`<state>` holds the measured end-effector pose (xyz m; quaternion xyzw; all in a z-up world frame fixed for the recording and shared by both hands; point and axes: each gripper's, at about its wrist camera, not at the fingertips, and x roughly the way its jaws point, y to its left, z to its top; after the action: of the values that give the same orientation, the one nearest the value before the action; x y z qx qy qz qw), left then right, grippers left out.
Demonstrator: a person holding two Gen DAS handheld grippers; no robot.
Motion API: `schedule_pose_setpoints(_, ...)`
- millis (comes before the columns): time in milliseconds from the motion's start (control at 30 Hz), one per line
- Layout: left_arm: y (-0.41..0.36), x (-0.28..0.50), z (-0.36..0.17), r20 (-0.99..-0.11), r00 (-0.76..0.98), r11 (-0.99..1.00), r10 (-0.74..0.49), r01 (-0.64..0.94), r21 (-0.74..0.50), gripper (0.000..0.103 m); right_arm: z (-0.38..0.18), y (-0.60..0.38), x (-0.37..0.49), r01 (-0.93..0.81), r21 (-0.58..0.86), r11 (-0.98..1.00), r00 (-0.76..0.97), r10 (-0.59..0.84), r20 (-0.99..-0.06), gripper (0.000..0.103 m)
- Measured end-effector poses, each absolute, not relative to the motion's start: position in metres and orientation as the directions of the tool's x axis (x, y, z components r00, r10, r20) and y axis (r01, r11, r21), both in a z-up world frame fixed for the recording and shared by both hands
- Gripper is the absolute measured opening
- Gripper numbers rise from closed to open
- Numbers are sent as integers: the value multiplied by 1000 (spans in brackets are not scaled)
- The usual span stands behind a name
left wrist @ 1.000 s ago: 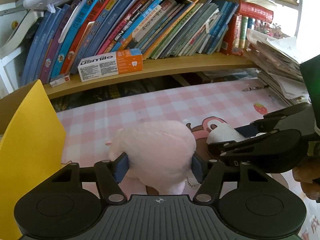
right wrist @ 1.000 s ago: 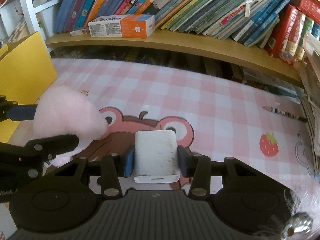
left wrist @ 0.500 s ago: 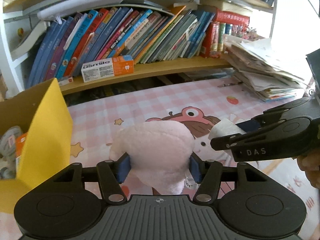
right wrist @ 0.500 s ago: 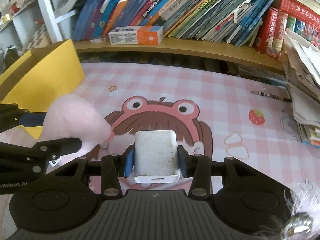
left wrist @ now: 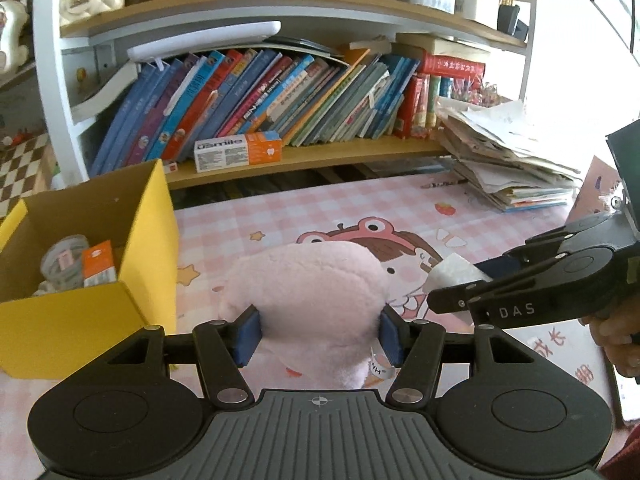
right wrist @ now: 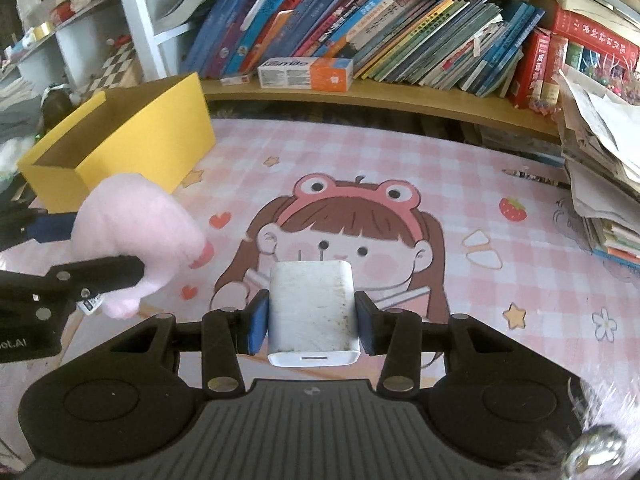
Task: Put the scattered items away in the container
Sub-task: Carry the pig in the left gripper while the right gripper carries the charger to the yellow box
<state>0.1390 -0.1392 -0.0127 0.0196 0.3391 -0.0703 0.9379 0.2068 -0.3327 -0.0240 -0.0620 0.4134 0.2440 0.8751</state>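
My left gripper is shut on a pink plush toy, held above the pink checked mat. The right wrist view shows that same plush toy at its left. My right gripper is shut on a white charger plug, prongs pointing forward. In the left wrist view the right gripper comes in from the right with the white charger plug at its tip. An open yellow cardboard box stands left of the plush, holding a roll of tape and an orange packet. The yellow box shows at upper left in the right wrist view.
A wooden shelf with leaning books and a toothpaste carton runs along the back. A messy pile of papers and books sits at the right edge of the mat. A pencil lies near that pile. A hand grips the right tool.
Both grippers have risen and pulled back from the mat with their loads still held. The yellow box's inside has come into the left wrist view.
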Motion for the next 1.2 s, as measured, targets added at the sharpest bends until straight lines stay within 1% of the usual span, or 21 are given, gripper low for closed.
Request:
schedule_pose_setpoints(233, -132, 116, -13, -653, 747, 990, -124, 142, -25, 59, -29, -326, 182, -472, 94, 877, 525, 365, -769, 42)
schedule_pose_setpoints(567, -111, 97, -12, -650, 739, 979, -175, 199, -37, 59, -29, -307, 155, -448, 73, 891, 531, 331, -780, 42)
schedule_pose_setpoints(1200, -28, 63, 3, -631, 728, 948, -269, 317, -39, 59, -15, -223, 108, -387, 51, 920, 559, 279, -781, 42)
